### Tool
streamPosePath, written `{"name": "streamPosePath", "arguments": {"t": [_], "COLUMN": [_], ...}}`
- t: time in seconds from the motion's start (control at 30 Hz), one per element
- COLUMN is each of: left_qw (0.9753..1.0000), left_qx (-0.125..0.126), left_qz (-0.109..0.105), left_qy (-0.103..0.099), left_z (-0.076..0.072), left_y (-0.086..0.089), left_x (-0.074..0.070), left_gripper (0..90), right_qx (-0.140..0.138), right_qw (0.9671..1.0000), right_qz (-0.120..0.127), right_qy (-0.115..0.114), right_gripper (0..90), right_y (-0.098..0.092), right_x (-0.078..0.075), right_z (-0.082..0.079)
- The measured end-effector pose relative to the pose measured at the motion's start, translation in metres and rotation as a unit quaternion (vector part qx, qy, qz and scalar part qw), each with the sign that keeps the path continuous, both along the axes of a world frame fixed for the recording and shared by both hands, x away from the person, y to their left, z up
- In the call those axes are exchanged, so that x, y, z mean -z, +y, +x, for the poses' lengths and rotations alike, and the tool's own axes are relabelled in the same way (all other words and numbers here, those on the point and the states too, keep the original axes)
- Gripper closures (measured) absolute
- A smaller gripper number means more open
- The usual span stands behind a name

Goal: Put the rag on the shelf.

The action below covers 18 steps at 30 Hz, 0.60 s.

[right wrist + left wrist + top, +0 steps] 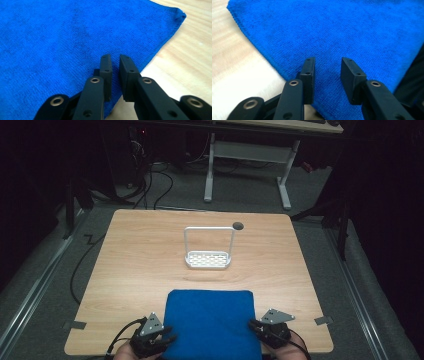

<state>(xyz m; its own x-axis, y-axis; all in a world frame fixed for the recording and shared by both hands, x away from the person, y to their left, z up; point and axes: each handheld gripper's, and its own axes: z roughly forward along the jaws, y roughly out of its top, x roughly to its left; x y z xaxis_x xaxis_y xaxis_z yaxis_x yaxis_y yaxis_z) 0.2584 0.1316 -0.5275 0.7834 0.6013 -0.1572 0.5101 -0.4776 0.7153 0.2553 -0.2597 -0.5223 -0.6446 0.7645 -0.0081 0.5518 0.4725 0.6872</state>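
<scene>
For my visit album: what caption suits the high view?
Two handheld grippers, left and right, flank a blue terry cloth before a white perforated rack on a wooden table.

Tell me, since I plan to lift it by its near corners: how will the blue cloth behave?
The blue cloth looks like soft terry lying flat, so it will probably droop and sag between the left gripper and right gripper. Its nap likely gives grip. It seems light.

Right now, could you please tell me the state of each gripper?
Left gripper: open, holding nothing, over the blue towel.
Right gripper: nearly closed, small gap, holding nothing.
</scene>
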Motion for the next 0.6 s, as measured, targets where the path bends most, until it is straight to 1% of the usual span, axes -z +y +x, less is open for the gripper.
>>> {"name": "streamPosePath", "arguments": {"t": [0.03,0.07,0.1,0.13,0.17,0.2,0.23,0.27,0.3,0.33,0.37,0.43,0.47,0.5,0.53,0.57,0.6], "left_qw": [1.0000,1.0000,0.9999,0.9995,0.9988,0.9980,0.9967,0.9967,0.9945,0.9931,0.9915,0.9870,0.9853,0.9841,0.9825,0.9825,0.9814], "left_qx": [0.002,0.000,-0.008,-0.018,-0.033,-0.048,-0.065,-0.065,-0.093,-0.108,-0.124,-0.155,-0.165,-0.172,-0.181,-0.181,-0.189], "left_qz": [0.000,0.001,-0.003,-0.008,-0.013,-0.023,-0.035,-0.035,-0.043,-0.038,-0.034,-0.036,-0.038,-0.038,-0.039,-0.039,-0.027], "left_qy": [0.003,0.002,-0.010,-0.024,-0.033,-0.035,-0.032,-0.032,-0.024,-0.025,-0.022,-0.021,-0.019,-0.019,-0.018,-0.018,-0.021], "left_z": [0.000,0.002,0.005,0.009,0.017,0.026,0.038,0.038,0.060,0.070,0.080,0.095,0.101,0.103,0.105,0.105,0.104], "left_y": [0.001,0.001,0.001,0.002,0.003,0.004,0.006,0.006,0.008,0.007,0.005,0.002,0.000,-0.002,-0.004,-0.004,-0.008], "left_x": [-0.001,-0.001,-0.002,-0.003,-0.005,-0.006,-0.007,-0.007,-0.007,-0.007,-0.005,-0.001,0.001,0.003,0.005,0.005,0.007], "left_gripper": [64.3,64.3,62.6,60.9,59.6,58.4,57.1,56.5,56.0,55.9,55.5,55.3,55.3,55.8,56.5,57.5,58.9], "right_qx": [-0.003,-0.003,-0.004,0.000,0.005,0.013,0.019,0.031,0.041,0.051,0.060,0.088,0.099,0.110,0.117,0.117,0.128], "right_qw": [1.0000,1.0000,1.0000,0.9998,0.9996,0.9993,0.9989,0.9984,0.9977,0.9970,0.9963,0.9938,0.9925,0.9910,0.9902,0.9902,0.9893], "right_qz": [-0.001,-0.001,0.001,0.004,0.010,0.017,0.020,0.024,0.030,0.032,0.033,0.037,0.042,0.048,0.055,0.055,0.056], "right_qy": [0.001,-0.001,-0.007,-0.017,-0.025,-0.031,-0.037,-0.040,-0.044,-0.048,-0.052,-0.057,-0.059,-0.059,-0.053,-0.053,-0.042], "right_gripper": [78.9,77.3,75.8,73.5,71.7,69.8,67.5,65.9,64.2,62.1,59.7,55.6,54.1,54.3,54.2,54.2,54.5], "right_y": [0.001,0.002,0.003,0.003,0.003,0.001,0.000,-0.002,-0.004,-0.006,-0.007,-0.009,-0.011,-0.011,-0.010,-0.010,-0.006], "right_x": [0.000,-0.001,-0.002,-0.003,-0.004,-0.004,-0.004,-0.004,-0.004,-0.004,-0.005,-0.005,-0.005,-0.004,-0.002,-0.002,0.003], "right_z": [-0.001,-0.002,-0.003,-0.002,0.000,0.002,0.006,0.010,0.015,0.022,0.029,0.045,0.053,0.059,0.064,0.064,0.076]}}
